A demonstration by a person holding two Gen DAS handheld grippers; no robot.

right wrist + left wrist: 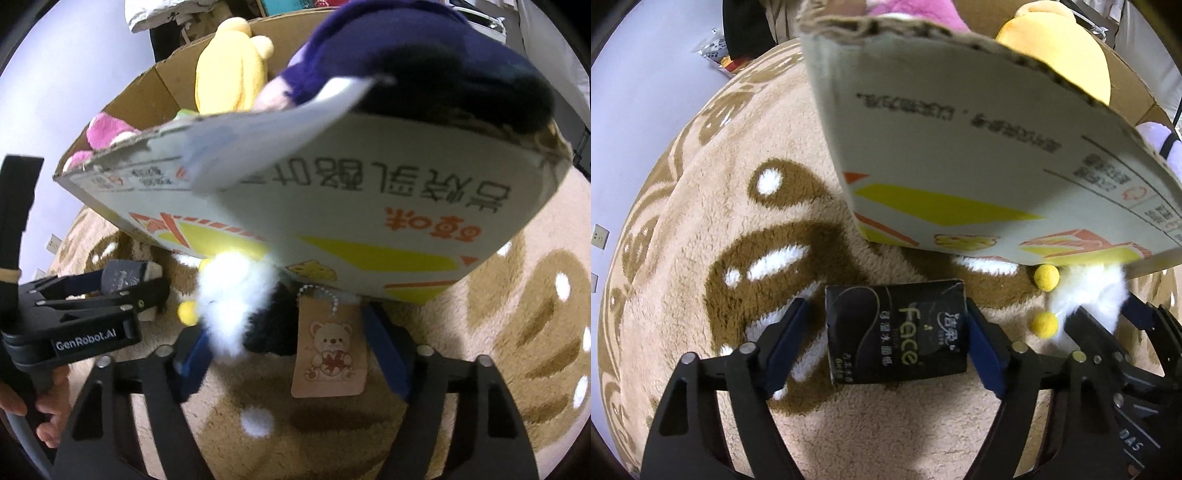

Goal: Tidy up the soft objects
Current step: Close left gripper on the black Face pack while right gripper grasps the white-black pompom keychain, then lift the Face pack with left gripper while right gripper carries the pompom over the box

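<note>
My left gripper (886, 325) is shut on a black "Face" tissue pack (897, 332) and holds it just above the carpet, in front of the cardboard box (960, 147). My right gripper (288, 343) is shut on a black-and-white plush toy (240, 299) with yellow feet and a bear paper tag (328, 354), right by the box wall (369, 214). The plush also shows at the right of the left wrist view (1086, 295). The box holds a yellow plush (229, 66), a pink plush (103, 133) and a purple plush (388, 48).
A beige carpet (701, 221) with brown and white patterns lies under everything. The left gripper body (74, 317) and the hand holding it show at the left of the right wrist view. A pale wall (628, 110) with sockets stands at the left.
</note>
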